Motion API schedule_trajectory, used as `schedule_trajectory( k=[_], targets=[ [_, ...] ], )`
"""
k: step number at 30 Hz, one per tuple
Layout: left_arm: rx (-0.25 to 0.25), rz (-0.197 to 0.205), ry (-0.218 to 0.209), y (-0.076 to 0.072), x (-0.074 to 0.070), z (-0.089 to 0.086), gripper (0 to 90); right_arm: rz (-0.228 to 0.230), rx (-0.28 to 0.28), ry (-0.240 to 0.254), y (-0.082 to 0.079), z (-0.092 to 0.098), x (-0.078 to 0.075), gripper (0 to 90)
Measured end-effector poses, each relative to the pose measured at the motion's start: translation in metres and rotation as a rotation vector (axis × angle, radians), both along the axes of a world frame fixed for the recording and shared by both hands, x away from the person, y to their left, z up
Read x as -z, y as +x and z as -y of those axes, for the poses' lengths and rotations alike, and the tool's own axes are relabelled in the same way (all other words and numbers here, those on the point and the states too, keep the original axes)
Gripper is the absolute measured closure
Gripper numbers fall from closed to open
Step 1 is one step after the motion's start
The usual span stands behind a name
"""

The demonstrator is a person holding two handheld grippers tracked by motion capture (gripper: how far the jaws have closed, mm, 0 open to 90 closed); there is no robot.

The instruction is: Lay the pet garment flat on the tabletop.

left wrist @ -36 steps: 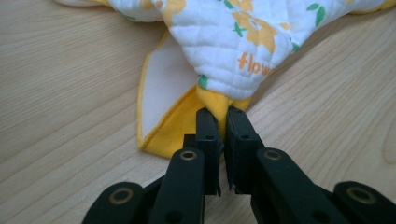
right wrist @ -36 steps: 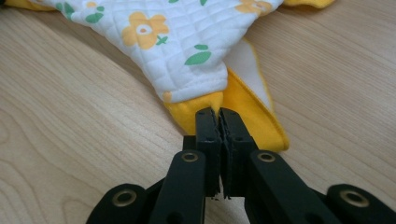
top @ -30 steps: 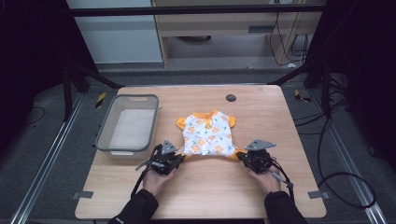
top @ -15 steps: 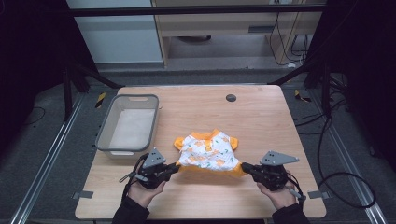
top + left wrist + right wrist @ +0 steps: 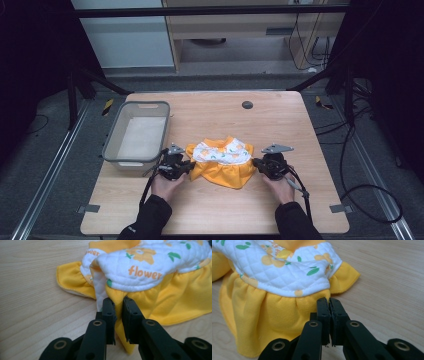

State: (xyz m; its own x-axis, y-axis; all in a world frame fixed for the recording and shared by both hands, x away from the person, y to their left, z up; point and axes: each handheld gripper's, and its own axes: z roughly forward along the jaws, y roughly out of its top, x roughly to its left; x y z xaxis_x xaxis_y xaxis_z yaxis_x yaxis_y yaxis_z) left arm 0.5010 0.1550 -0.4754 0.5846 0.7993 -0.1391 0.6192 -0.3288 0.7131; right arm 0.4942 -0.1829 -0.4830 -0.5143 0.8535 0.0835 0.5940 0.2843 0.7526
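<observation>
Yellow-and-white baby dress [image 5: 222, 162] lies on the wooden surface [image 5: 300, 125], near the front edge, folded so the white quilted bodice sits over the gathered yellow skirt. Print on the bodice: orange flowers, green leaves, the word "flower" in orange.

Left gripper [image 5: 189, 166] at the dress's left edge, right gripper [image 5: 256, 164] at its right edge, each in one of the person's hands, dark sleeves coming in from the bottom.

Left gripper view: fingers [image 5: 109, 315] clamped on a fold of yellow skirt fabric, which fills the narrow gap between them, just under the white hem. Right gripper view: fingers [image 5: 323, 315] pressed almost together, tips at the yellow fabric just below the bodice edge; they seem to pinch it, but the cloth between them is barely visible.

Grey plastic bin [image 5: 112, 142] sits to the left of the dress, close to the left gripper, not touching the garment. Small dark round disc [image 5: 247, 105] farther back on the surface, well apart from the dress.
</observation>
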Motion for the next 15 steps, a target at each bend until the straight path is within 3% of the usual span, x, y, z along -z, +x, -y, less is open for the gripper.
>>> schedule_trajectory(
  k=[4,6,9,13,15],
  targets=[
    [-0.004,0.01,0.009,0.004,0.007,0.002,72.1,0.019,0.014,-0.017,0.002,-0.002,0.004,83.3],
    [-0.008,0.032,0.024,0.001,0.003,0.001,62.5,0.039,0.01,-0.023,-0.001,-0.002,0.002,78.7],
    [0.001,0.081,0.013,-0.009,-0.008,-0.006,43.4,0.076,-0.01,-0.007,-0.01,0.002,-0.007,71.0],
    [0.016,0.138,-0.001,-0.023,-0.014,-0.016,34.0,0.129,-0.027,0.002,-0.022,0.009,-0.019,64.7],
    [0.029,0.143,0.001,-0.032,-0.014,-0.023,31.7,0.144,-0.033,0.029,-0.029,0.014,-0.022,62.2]
  ],
)
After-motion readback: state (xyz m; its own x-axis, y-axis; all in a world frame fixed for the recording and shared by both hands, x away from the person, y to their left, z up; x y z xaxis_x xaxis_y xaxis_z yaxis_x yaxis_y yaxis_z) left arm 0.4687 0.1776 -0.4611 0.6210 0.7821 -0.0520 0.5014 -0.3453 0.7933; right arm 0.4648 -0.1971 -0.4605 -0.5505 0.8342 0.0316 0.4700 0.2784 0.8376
